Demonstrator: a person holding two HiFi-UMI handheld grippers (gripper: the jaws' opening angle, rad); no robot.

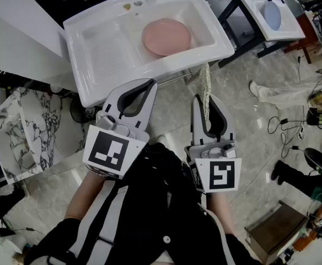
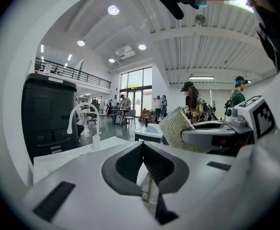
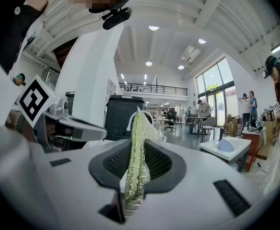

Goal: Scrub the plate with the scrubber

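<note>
The left gripper (image 2: 142, 146) is closed, with the ribbed pads meeting at the tips and nothing between them. The right gripper (image 3: 136, 145) is closed on a pale yellow-green mesh scrubber (image 3: 139, 143), which stands edge-on between the pads and projects beyond the tips.

In the head view, both grippers sit side by side at lower centre, with the left one at centre left and the right one at centre right. Both point toward the top of the frame. The scrubber's far end reaches up to the near rim of a white rectangular ceramic sink (image 1: 75, 32), which fills the upper centre.

A round pink plate (image 1: 166, 36) lies flat in the sink's right-hand basin. It is well apart from both grippers and from the scrubber.
</note>
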